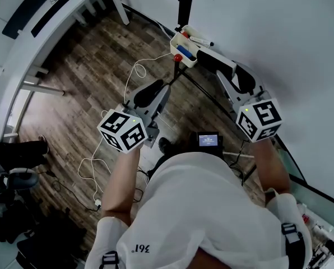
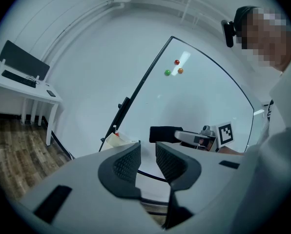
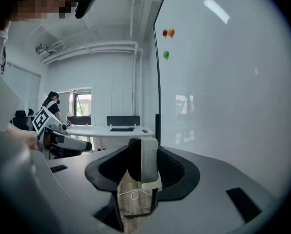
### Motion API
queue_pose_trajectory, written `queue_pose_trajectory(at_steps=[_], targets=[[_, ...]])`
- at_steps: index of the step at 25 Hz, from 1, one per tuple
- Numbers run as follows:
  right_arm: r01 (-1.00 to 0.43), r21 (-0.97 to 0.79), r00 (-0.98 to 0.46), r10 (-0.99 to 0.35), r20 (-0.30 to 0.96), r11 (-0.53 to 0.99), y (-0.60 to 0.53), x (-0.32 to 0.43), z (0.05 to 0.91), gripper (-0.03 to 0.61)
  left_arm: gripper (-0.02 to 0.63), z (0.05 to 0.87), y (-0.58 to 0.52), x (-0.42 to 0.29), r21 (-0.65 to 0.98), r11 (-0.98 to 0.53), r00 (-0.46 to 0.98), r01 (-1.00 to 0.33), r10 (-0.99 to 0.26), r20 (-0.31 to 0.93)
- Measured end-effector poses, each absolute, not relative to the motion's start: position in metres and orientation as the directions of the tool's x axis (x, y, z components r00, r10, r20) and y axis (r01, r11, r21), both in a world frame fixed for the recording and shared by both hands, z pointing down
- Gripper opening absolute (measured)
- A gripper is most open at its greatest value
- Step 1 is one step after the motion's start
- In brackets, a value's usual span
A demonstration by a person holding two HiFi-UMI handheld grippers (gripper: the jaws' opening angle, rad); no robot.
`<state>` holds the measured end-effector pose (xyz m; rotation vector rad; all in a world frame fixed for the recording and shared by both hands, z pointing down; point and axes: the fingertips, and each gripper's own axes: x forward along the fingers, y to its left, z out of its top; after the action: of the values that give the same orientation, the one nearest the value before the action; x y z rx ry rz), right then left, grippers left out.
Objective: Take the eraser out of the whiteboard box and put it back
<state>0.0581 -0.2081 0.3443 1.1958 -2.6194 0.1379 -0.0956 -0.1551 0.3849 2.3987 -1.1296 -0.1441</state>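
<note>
White-and-black eraser (image 3: 146,165) clamped between the jaws of the right gripper (image 3: 144,155), held up beside the whiteboard (image 3: 223,91), seen outside and just beside the whiteboard box (image 1: 175,42), left gripper (image 2: 148,161) empty, jaws slightly parted.

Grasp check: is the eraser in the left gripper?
No, the left gripper is empty; the eraser sits clamped in the right gripper.
</note>
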Motion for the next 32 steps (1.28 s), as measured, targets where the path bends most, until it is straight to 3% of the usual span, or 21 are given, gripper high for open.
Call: queue_pose_trajectory(at_steps=[16,32], targets=[[-0.726,0.121,-0.617,-0.72,0.318,0.677,-0.258,0.04,0.346,0.192,0.1,0.377,-0.196,-0.09,0.435,-0.565,0.665,-0.701,-0.738,0.114],[-0.686,0.15,-0.603,-0.671,0.431,0.712,-0.287,0.018,0.395,0.192,0.1,0.42,-0.225,-0.063,0.455,-0.545,0.682,-0.704,-0.698,0.218]])
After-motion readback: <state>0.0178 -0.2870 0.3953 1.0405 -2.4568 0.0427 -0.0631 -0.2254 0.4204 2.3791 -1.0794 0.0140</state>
